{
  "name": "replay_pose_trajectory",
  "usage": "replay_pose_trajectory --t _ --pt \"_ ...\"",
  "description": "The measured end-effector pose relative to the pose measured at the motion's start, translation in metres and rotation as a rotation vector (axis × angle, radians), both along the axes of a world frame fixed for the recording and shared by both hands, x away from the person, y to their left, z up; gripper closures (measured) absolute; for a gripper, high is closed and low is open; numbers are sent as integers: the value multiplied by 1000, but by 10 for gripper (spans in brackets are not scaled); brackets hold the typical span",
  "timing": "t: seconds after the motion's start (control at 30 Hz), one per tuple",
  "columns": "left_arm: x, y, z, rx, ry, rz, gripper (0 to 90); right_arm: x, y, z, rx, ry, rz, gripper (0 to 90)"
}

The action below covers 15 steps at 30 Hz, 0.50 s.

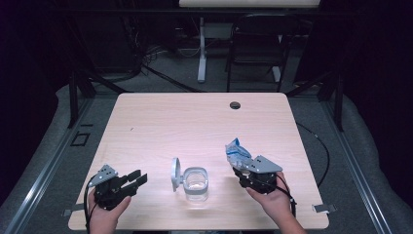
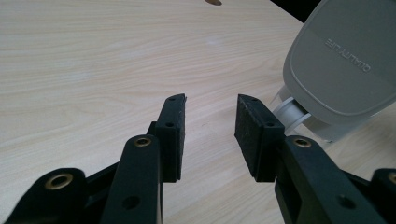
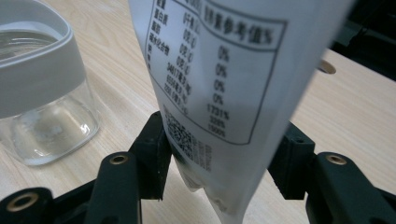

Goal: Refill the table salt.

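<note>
Scene: a pale wood table (image 1: pixel 160 117) is seen from above, with a person's hands entering from the near edge
Jar: a clear glass jar (image 1: pixel 196 184) with a grey collar stands near the middle of the near half, between the two tongs; its mouth is uncovered
Lid: a grey hinged lid (image 1: pixel 175 173) is swung up on the jar's left side and stands on edge, so the mouth is left free for filling
Left tongs: the left tongs (image 1: pixel 138 177) are held low at the near left, just beside the lid; in the left gripper view the jaws are parted with bare table between them and nothing is gripped
Left tongs, purpose: judged to be kept ready beside the lid, either to steady the jar or to close it afterwards
Right tongs: the right tongs (image 1: pixel 241 170) are raised at the near right, closed on the lower end of a packet
Packet: a white and blue packet (image 1: pixel 236 151) is pinched by its bottom corner and sticks up and to the left, towards the jar; printed nutrition figures are seen on it in the right gripper view
Packet, purpose: the hold by the bottom is judged to suit tipping the contents out of the far end into the jar
Packet opening: whether the top is torn open cannot be told
Jar contents: seemingly empty, though this is not certain
</note>
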<state>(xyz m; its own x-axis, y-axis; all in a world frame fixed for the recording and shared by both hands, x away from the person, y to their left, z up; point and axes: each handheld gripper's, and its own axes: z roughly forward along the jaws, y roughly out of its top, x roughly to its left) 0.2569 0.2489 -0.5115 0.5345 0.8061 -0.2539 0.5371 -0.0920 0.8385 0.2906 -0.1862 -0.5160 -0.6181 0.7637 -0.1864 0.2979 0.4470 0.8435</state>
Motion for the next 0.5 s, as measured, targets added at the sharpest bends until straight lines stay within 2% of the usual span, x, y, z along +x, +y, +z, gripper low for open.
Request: replay_pose_trajectory --t 0.3,0.5 --pt "-1 0 -1 -4 -7 6 634 -1 7 10 -61 -44 21 466" --pt "-1 1 1 -10 -15 7 632 1 15 15 -129 -90 30 466"
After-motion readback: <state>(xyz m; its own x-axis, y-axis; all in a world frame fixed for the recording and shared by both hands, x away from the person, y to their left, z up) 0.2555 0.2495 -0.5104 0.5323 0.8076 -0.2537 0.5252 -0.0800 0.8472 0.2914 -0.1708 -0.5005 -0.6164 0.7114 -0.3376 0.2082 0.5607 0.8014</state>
